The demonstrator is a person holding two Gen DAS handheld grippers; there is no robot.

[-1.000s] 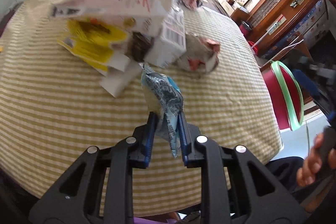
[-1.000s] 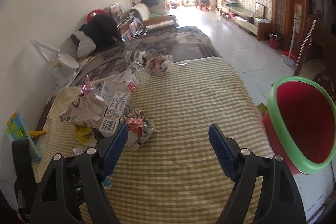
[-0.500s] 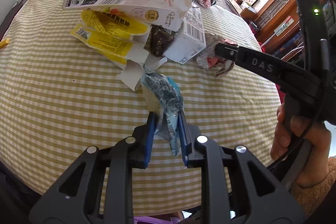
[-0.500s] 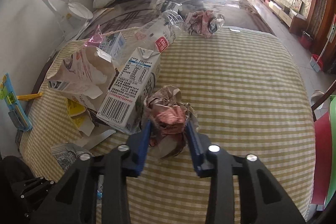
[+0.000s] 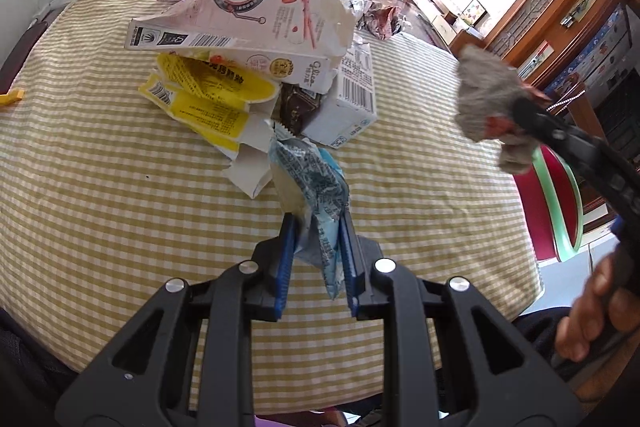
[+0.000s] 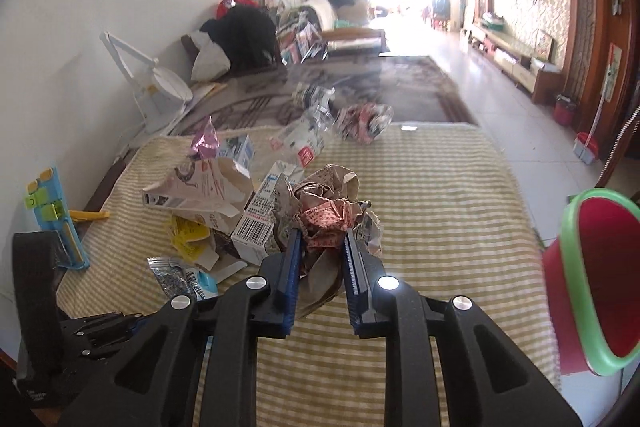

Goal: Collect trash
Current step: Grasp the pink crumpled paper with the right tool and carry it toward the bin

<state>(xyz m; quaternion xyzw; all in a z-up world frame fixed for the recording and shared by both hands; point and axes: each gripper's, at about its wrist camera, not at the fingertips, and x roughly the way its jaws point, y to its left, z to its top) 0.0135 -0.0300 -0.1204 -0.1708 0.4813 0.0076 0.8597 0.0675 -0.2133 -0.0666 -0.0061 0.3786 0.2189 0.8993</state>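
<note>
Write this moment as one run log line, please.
left gripper: holds blue wrapper | right gripper: closing on crumpled paper ball | bin: beside table

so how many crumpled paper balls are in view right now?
2. One crumpled paper ball sits between the right gripper pads, whose jaws are closing on it. The other ball lies at the far edge of the checked tablecloth. More may hide behind the cartons.

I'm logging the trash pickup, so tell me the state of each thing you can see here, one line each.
Left tongs: shut on the blue wrapper.
Right tongs: closing, gripping the crumpled paper ball, held above the table.
Torn milk carton: ripped open, on its side.
Yellow packet: torn, flat.
Red bin: open, tilted in this view, beside the table.
</note>
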